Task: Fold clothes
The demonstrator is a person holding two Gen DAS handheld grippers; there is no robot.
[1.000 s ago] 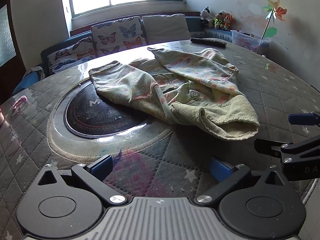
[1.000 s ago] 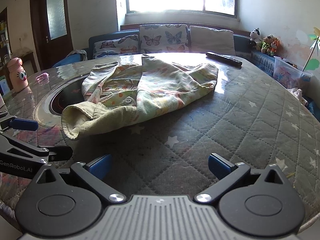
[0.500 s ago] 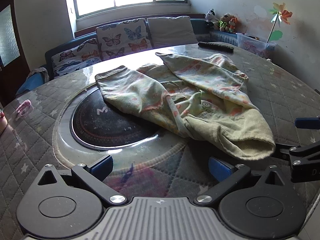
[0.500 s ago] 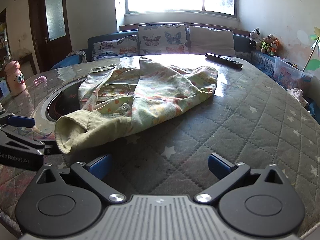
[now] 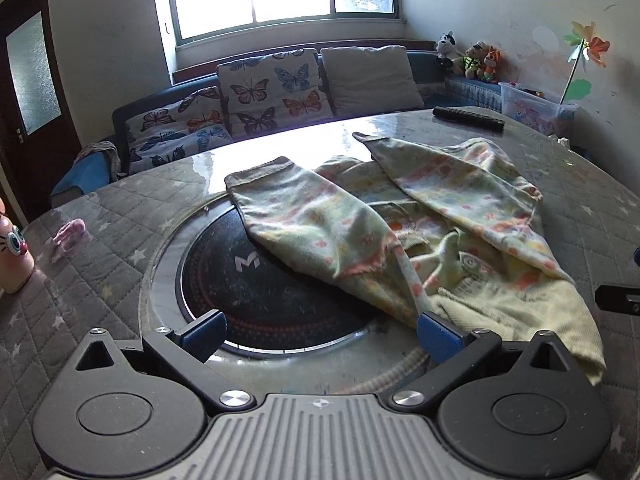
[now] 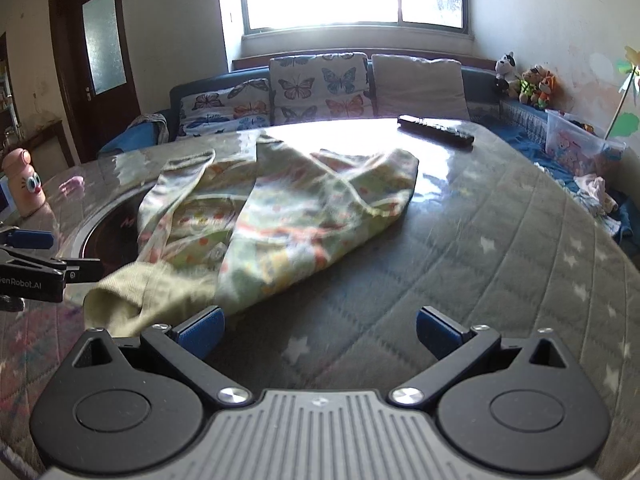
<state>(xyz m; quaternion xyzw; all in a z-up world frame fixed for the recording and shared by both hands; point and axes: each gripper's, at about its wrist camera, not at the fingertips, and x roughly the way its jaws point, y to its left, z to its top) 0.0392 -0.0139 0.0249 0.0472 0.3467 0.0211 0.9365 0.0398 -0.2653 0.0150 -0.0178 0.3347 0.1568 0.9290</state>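
Note:
A crumpled pale green child's garment (image 5: pixel 404 220) with pastel prints and a ribbed hem lies on the round table, partly over the black glass hotplate (image 5: pixel 256 280). My left gripper (image 5: pixel 318 334) is open just in front of the garment's near edge, its right blue pad (image 5: pixel 434 334) touching the cloth by the ribbed hem. In the right wrist view the same garment (image 6: pixel 280 216) lies ahead and to the left. My right gripper (image 6: pixel 318 332) is open, its left pad (image 6: pixel 202 332) at the ribbed hem (image 6: pixel 132 292). Neither holds any cloth.
A quilted grey table cover (image 6: pixel 500 240) with stars spreads to the right. A black remote (image 5: pixel 468 119) lies at the far edge. A pink bottle (image 6: pixel 24 184) and a small pink item (image 5: pixel 70 232) sit at the left. Behind the table runs a sofa with butterfly cushions (image 5: pixel 276 92).
Both grippers have moved forward toward the garment's near ribbed hem, which now reaches their inner pads. The garment itself has not shifted. Both stay open.

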